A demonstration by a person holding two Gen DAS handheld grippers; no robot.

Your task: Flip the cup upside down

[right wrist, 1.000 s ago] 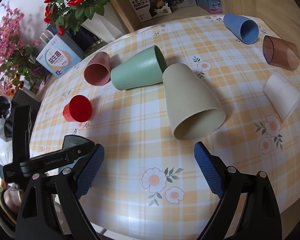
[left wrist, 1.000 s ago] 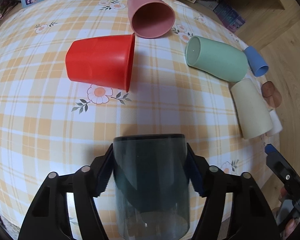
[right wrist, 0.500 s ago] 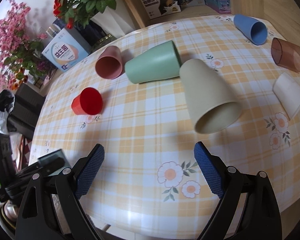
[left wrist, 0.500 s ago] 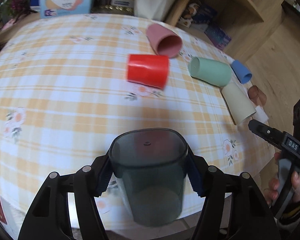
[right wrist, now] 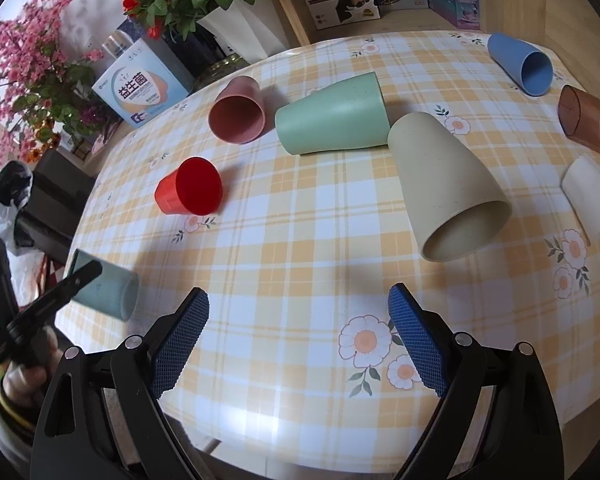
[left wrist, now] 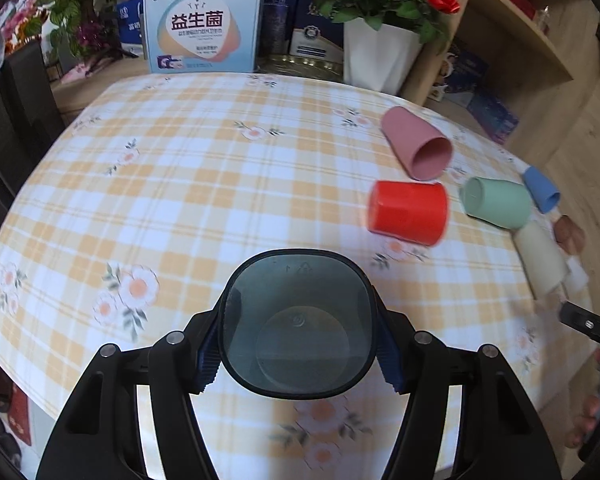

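The left tongs (left wrist: 298, 350) are gripping the smoky grey translucent cup (left wrist: 298, 324), blue pads pressing on both of its sides. The cup is being held at the near edge of the counter (left wrist: 180, 208); its mouth is facing the left wrist camera, base pointing away. From the right wrist view the same cup (right wrist: 104, 290) is lying roughly sideways in the grip, possibly lifted clear of the plaid cloth; contact is hard to judge.

The right tongs (right wrist: 298, 344) are standing wide with nothing between the pads, hovering over the near edge.

Other cups are lying on their sides: red cup (right wrist: 190, 188), pink cup (right wrist: 238, 110), green cup (right wrist: 334, 120), beige cup (right wrist: 448, 188), blue cup (right wrist: 520, 64), brown translucent cup (right wrist: 588, 120), white cup (right wrist: 590, 196).
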